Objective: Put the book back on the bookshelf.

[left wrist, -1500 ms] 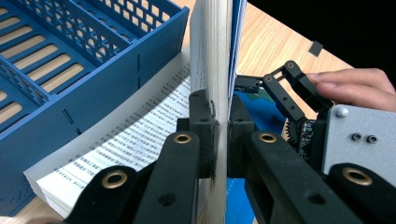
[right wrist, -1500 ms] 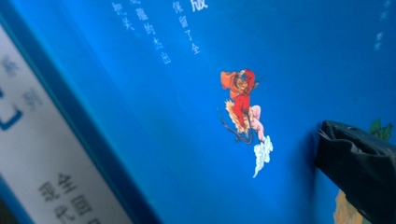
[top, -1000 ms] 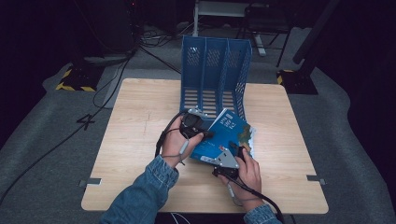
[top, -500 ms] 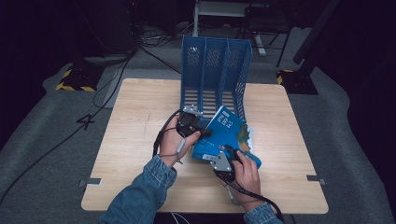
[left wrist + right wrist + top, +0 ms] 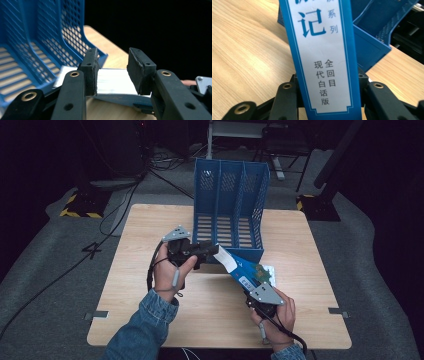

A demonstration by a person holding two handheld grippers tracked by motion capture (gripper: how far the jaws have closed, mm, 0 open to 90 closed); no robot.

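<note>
Book handling is the step in hand, as I judge it: a blue paperback book with a white spine label [image 5: 239, 268] is held off the light wooden table [image 5: 130, 295], tilted, spanning between my two tools just in front of the blue perforated plastic three-slot file rack [image 5: 227, 195].

1. My right gripper [image 5: 263, 295] is clamped on the book's near end; in the right gripper view the spine [image 5: 322, 57] stands between the jaws and both press on it.
2. My left gripper [image 5: 113, 71] has its jaws apart, one pad to each side of the white page edge [image 5: 112, 81] at the book's far end. I cannot tell whether either pad touches the pages.
3. The rack stands at the table's far edge, near the middle, its open slots facing me. The book's far end lies just beside the rack's low front lip.

Next move, as I judge it: close the left jaws on the page edge, stand the book upright, then guide it into one slot. This calls for keeping the spine parallel to the dividers, so that the corners clear the lip.
</note>
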